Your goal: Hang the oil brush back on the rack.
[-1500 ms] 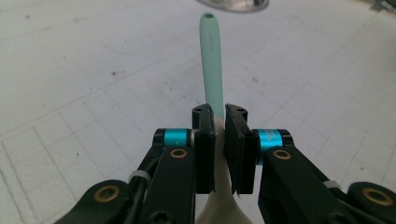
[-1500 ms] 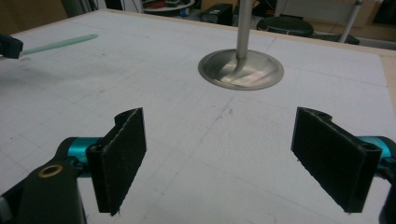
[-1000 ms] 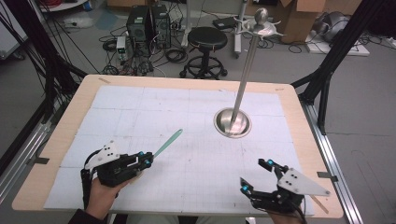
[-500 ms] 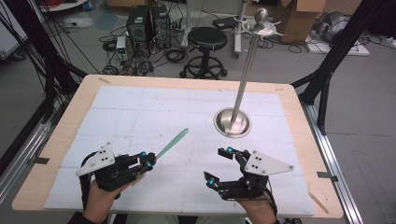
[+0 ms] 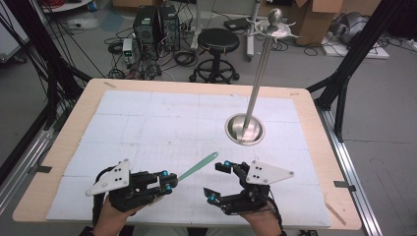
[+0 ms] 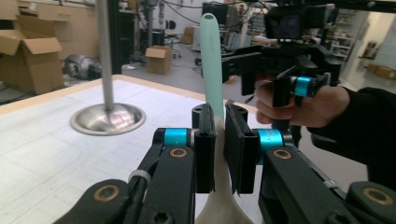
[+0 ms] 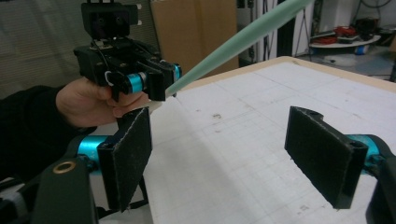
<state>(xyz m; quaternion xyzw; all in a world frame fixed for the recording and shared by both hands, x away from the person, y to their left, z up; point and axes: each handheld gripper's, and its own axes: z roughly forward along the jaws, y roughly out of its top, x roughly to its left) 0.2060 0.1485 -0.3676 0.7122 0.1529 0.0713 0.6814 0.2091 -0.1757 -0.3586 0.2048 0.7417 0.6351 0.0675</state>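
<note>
Right tool (image 5: pixel 220 183) moved inward, jaws wide | left tool (image 5: pixel 164 180) clamps green stick (image 5: pixel 198 166) (raised) | bare mat (image 5: pixel 147 123) ahead

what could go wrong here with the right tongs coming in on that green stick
The left tongs grip the green stick only at its base, so a nudge from the open right tongs could lever it loose. Its long free end points toward the metal stand and might strike the pole if swung.

Both grippers (image 5: pixel 165 180) (image 5: pixel 219 183) are black with cyan rollers, brass pivots and grey triangular plates; the sleeves (image 6: pixel 369 126) are black.
</note>
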